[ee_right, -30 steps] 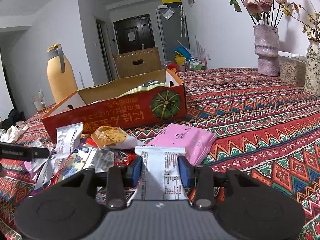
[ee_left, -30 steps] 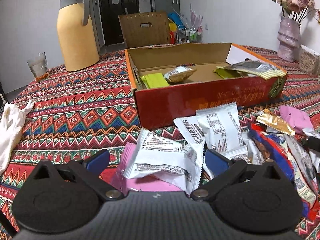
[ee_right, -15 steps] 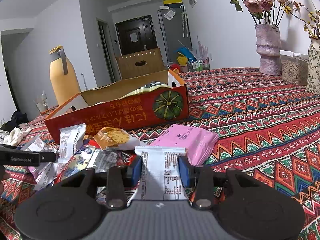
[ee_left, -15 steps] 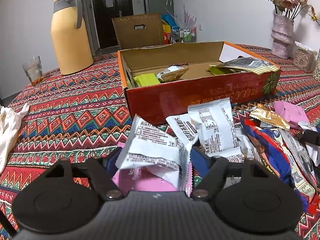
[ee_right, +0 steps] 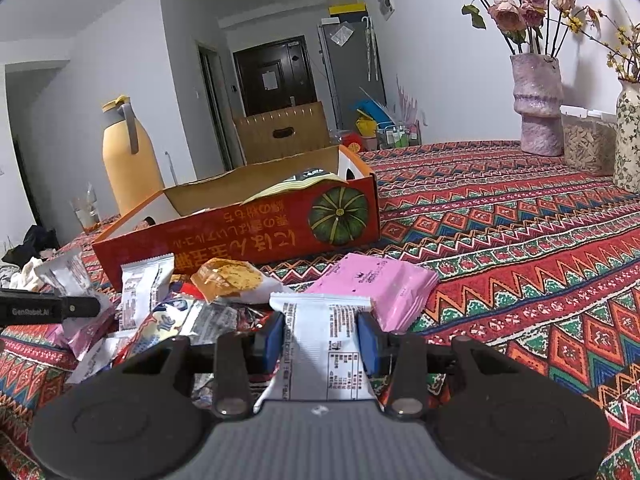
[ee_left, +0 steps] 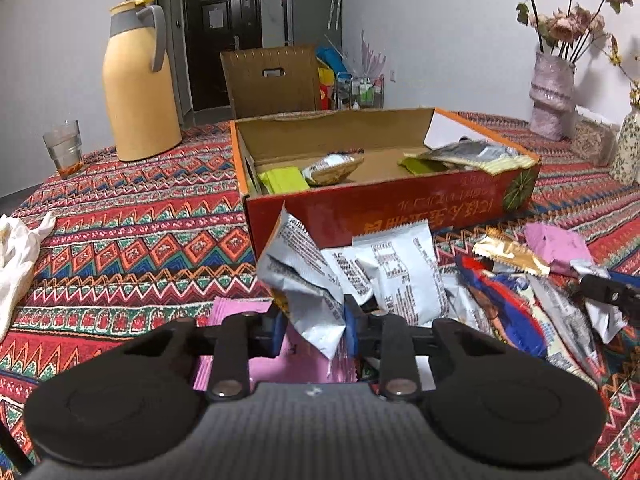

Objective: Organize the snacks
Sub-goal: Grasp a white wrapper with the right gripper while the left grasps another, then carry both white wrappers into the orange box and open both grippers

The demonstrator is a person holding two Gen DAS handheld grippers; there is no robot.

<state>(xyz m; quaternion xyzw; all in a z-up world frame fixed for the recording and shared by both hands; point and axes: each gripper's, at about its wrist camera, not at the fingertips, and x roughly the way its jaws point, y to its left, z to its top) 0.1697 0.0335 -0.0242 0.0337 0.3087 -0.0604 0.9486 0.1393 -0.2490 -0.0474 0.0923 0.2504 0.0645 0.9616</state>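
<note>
left claw (ee_left: 311,330): jaws closing on a crumpled white snack packet (ee_left: 304,280); the blue pads press its lower end, the upper end stands up and leans left.
right claw (ee_right: 322,338): pinching a second white packet (ee_right: 320,320) across its width; the long axis runs straight ahead from the claw.
target: open red box (ee_left: 384,208), already holding a few snacks.
bearing, left: box lies directly ahead of the claw, its near wall just behind the held packet.
bearing, right: box lies ahead and to the left, across the pile.
nearer hand: left, by judgement.
obstruction: the near wall of the box stands between packet and box floor; the packet must clear that rim.
open room: bare cardboard floor mid-box, between the green packet (ee_left: 282,180) and the large bag (ee_left: 472,156) leaning on the right end.
loose stock: a pile of packets on the table (ee_left: 132,240) at the right of the left claw; a pink packet (ee_left: 240,308) beneath it.
</note>
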